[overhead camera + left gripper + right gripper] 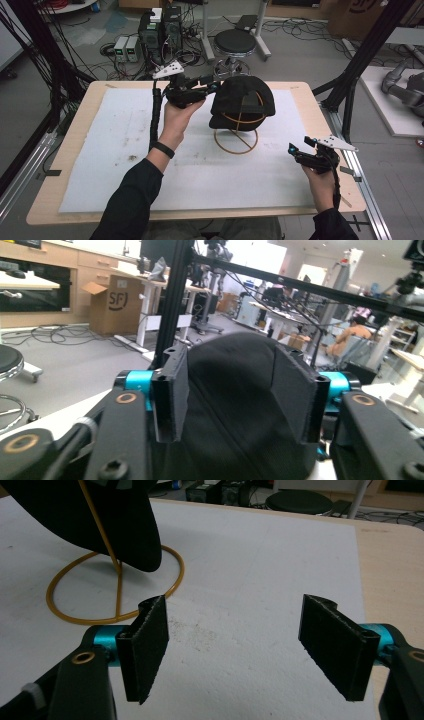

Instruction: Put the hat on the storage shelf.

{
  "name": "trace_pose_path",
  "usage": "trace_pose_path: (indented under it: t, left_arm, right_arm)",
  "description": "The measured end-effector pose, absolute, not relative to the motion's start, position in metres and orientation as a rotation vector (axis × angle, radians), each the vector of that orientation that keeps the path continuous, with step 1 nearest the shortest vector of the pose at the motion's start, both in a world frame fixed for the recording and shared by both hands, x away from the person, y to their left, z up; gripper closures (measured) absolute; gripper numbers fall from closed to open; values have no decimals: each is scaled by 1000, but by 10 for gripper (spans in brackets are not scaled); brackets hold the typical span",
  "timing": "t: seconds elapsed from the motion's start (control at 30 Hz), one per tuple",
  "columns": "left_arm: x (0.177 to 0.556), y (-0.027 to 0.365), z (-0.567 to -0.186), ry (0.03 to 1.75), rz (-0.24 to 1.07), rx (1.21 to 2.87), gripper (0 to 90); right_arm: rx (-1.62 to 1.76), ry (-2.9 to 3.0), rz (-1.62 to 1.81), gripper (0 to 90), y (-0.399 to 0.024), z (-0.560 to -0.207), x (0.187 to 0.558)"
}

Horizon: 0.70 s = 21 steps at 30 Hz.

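Black cap (242, 102) perched on a yellow wire stand (236, 140), ring foot of the stand flat on the white mat (115, 145) covering the bench (85, 100), toward the far middle of the mat. Cap brim drooping down the near side of the stand, seen dark above the ring in the right gripper view.

Left claw (214, 86) held up at the far left side of the cap, gripped by the left hand (176, 116) with a dark band on the wrist. In the left gripper view, jaws set moderately apart with the crown of the cap (235, 390) bulging between them, fabric lying against both pads; not visibly pinched, so a grip cannot be told for sure.

Right claw (294, 150) low, to the near right of the stand and well apart from it, over the mat's right edge, held by the right hand (320, 180). Jaws spread wide in the right gripper view, nothing between them but speckled mat (240, 630); stand ring (100, 605) just beyond the left-hand pad.

Round black stool (235, 42) on the floor beyond the bench, behind the cap.
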<state>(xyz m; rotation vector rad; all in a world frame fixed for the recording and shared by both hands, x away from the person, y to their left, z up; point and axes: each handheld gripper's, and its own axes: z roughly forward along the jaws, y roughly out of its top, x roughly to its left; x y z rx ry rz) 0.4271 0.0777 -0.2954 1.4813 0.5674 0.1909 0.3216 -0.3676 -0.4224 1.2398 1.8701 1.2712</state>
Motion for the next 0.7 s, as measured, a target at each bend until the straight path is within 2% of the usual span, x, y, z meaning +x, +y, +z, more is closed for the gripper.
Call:
trace_pose_path:
  t: [0.37,0.7]
  left_arm:
    - [388,124,-308,581,274,1578,323]
    - [348,162,-344,599,401,1665,282]
  right_arm:
    - [1228,1884,1275,275,-362,-422,326]
    - [1215,1901,1283,274,-354,-423,332]
